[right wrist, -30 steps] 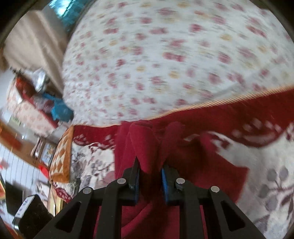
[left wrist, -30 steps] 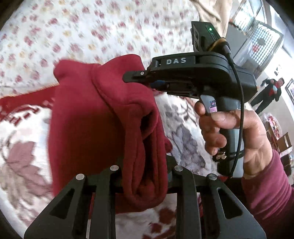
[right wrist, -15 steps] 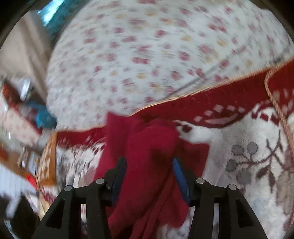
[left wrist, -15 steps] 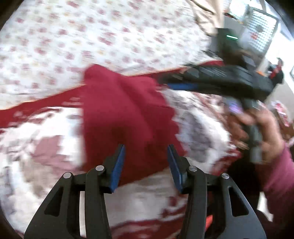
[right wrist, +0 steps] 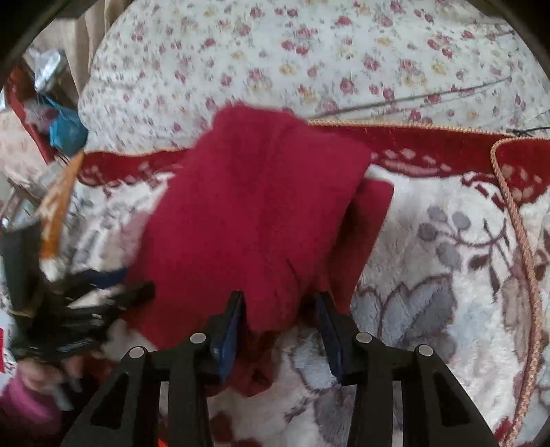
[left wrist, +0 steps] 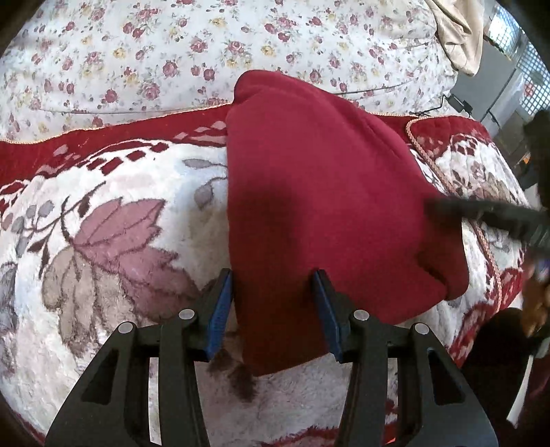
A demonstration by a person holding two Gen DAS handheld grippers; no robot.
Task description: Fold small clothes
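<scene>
A dark red fleece garment [left wrist: 319, 192] lies folded on the plush blanket [left wrist: 113, 240], its far end reaching the floral sheet. My left gripper [left wrist: 273, 278] is open over the garment's near left corner, the cloth lying loose between its blue pads. In the right wrist view the same garment [right wrist: 254, 206] shows a lower layer sticking out on its right side. My right gripper [right wrist: 280, 299] straddles the near corner, its jaws closing, with a gap still showing between cloth and pads. Each gripper appears blurred at the edge of the other's view.
A white sheet with small roses [left wrist: 206, 44] covers the bed beyond the red-bordered blanket, with a thin cable [left wrist: 371, 91] across it. Beige cloth [left wrist: 457, 31] hangs at the far right. A person's hand and pink sleeve [right wrist: 27, 395] sit low on the left, with a blue bag [right wrist: 65, 132] and clutter off the bed.
Both grippers were shut on the lifted garment a second ago. They have let go, and the garment now lies flat and folded on the blanket. Both grippers have drawn back toward its near edge.
</scene>
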